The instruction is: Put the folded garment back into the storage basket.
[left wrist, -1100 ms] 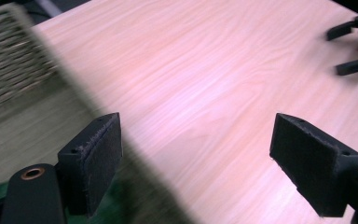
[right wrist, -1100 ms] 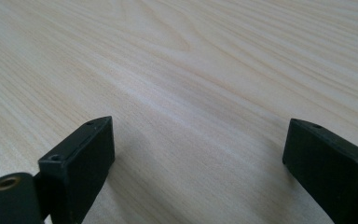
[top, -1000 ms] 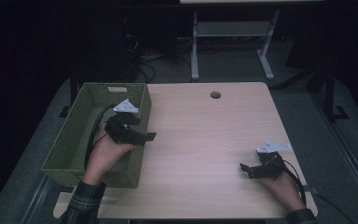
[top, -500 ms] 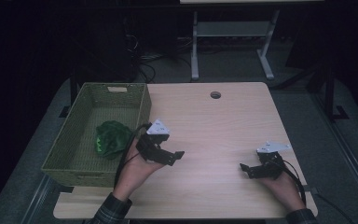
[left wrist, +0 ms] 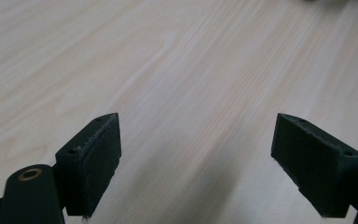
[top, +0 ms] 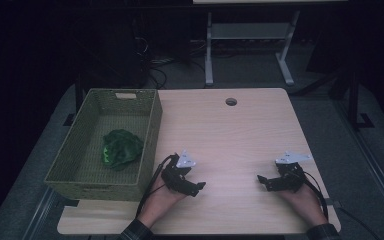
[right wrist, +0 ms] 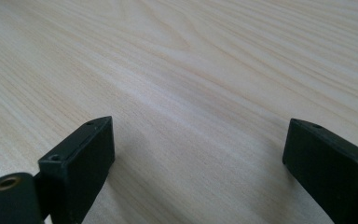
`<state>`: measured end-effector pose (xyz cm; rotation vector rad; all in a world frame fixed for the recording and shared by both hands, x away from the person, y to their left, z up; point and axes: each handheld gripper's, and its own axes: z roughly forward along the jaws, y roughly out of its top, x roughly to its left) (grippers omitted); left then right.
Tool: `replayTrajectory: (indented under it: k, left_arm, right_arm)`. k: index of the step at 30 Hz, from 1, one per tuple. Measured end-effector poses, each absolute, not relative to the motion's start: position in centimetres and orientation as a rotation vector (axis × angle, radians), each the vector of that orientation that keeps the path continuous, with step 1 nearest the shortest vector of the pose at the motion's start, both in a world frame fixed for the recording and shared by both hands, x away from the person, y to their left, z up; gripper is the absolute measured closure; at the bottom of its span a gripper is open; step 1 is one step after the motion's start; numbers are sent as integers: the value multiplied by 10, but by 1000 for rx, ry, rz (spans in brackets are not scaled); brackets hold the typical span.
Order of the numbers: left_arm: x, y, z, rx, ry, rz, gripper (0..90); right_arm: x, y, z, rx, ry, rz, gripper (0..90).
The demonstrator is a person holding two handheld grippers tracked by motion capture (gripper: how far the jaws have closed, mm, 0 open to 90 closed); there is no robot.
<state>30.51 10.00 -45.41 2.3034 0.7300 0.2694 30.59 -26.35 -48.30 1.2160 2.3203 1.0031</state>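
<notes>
My left gripper (top: 196, 187) low on pale wood counter (top: 230, 140), lower centre of frame, just right of woven green basket (top: 150, 130); fingers (left wrist: 95, 154) spread wide apart, nothing between them, bare wood grain beneath. Crumpled green cloth (top: 121, 148) lies inside basket, toward its near right side, left of frame. My right gripper (top: 263, 181) rests at lower right of counter, well apart from left one; its fingers (right wrist: 81, 161) likewise wide apart, holding nothing.
</notes>
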Motion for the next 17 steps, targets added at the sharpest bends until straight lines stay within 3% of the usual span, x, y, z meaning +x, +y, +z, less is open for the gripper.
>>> replayTrajectory:
  k: [17]
  left_arm:
    - [307, 104, -478, 2254, 717, 309, 127]
  right_arm:
    - [306, -263, -483, 1217, 2320, 1003, 86]
